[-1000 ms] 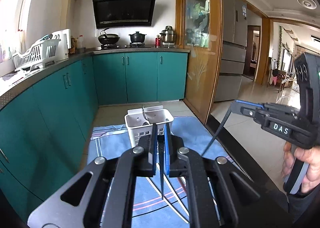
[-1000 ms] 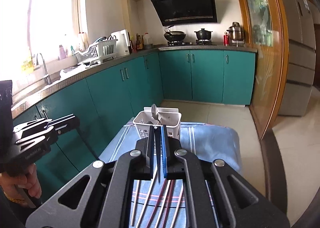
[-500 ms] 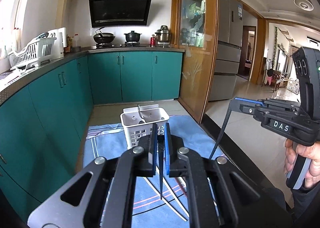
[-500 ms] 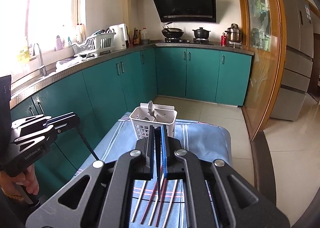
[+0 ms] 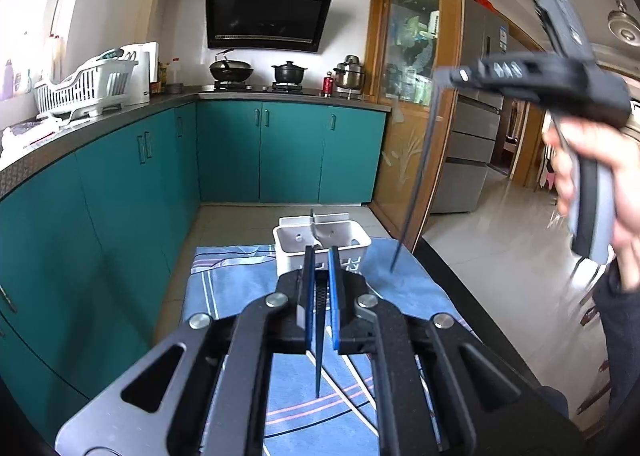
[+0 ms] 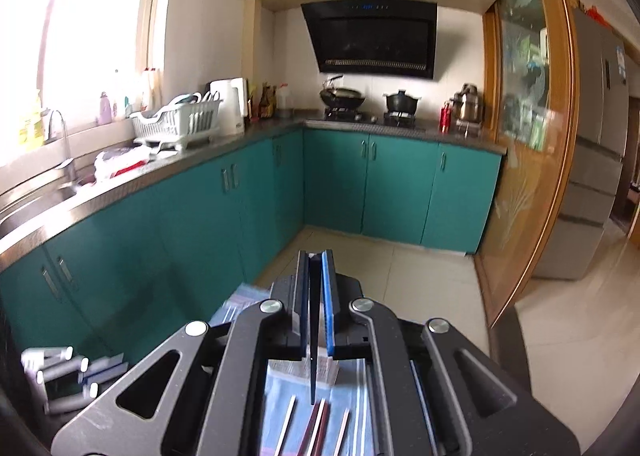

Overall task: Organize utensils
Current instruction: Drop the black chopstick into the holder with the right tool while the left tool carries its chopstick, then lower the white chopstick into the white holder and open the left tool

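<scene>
My left gripper (image 5: 320, 252) is shut on a thin dark chopstick (image 5: 318, 340) that hangs down between its pads. Just beyond its fingertips stands the white utensil caddy (image 5: 352, 242), with a spoon in it, on a blue striped cloth (image 5: 228, 288). My right gripper (image 5: 442, 74) is high at the upper right in a person's hand, with another dark chopstick (image 5: 416, 176) dangling from it above the cloth's right edge. In the right wrist view that gripper (image 6: 316, 254) is shut on its chopstick (image 6: 314, 348), above several loose chopsticks (image 6: 318, 428).
Teal cabinets (image 5: 120, 196) line the left and far walls, with a dish rack (image 5: 84, 86) and a stove with pots (image 5: 260, 72) on the counter. A wooden-framed glass door (image 5: 412, 116) and tiled floor lie to the right. The table's dark edge (image 5: 460, 296) borders the cloth.
My right gripper has risen sharply with its chopstick and now sits high and blurred in the left wrist view; the caddy has dropped behind its fingers. My left gripper shifted slightly sideways.
</scene>
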Available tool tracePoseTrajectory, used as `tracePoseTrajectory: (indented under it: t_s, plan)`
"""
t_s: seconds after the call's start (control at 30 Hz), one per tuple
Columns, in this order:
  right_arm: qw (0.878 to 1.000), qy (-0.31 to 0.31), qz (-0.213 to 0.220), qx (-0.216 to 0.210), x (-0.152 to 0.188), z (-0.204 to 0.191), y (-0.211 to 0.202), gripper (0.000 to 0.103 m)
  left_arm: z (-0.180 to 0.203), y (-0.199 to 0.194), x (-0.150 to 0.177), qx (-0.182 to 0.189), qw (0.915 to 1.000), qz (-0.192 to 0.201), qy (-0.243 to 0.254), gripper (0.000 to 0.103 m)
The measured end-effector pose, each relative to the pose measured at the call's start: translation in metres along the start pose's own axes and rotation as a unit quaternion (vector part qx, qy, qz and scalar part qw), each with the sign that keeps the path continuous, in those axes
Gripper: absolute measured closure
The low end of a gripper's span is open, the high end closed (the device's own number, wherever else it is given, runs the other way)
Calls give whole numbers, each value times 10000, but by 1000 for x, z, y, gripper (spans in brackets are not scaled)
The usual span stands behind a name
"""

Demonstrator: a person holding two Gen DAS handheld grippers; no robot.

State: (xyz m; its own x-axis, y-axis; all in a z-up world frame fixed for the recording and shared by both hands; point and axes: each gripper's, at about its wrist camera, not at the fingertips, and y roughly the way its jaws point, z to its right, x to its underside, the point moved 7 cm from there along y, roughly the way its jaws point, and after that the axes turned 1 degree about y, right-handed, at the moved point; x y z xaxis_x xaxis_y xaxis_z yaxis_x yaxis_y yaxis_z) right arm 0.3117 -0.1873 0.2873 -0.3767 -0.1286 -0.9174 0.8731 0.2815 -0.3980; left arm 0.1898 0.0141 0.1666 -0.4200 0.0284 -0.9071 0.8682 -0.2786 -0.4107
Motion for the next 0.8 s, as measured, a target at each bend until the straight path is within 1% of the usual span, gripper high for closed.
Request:
tracePoseTrajectory:
  t_s: [0.13,0.27,0.37,0.5,0.63,0.67,0.7,0.73,0.77,0.8]
  plan:
    - [9999,22,36,164,-25,2,35,96,-11,1,0,-1,10000,-6,-90,97]
    - [9994,178,-73,289,-23,7,73,96,-21,4,0,15,9998,-21,-175,97]
    - [9983,378,-389,234,-3,10,108,96,-19,7,3,19,9998,-63,-170,97]
    - [9942,641,-860,105,42,16,148,96,-22,11,4,23,9998,-91,-192,97]
    - [9906,688,-1181,-88,80,14,162,96,-22,15,4,-22,9997,-110,-208,97]
    - [9904,690,-1190,-139,84,13,160,95,-21,16,4,-33,9997,-112,-206,97]
    - [9906,715,-1152,-196,89,15,155,87,-20,16,5,-39,9997,-113,-212,97]
    - [9912,738,-1072,-224,93,17,148,70,-19,17,6,-61,9997,-120,-213,97]
    - [9921,764,-966,-232,96,19,140,56,-19,18,6,-89,9997,-116,-210,97]
    - [9937,807,-744,-219,99,24,126,39,-19,18,6,-116,9996,-106,-224,97]
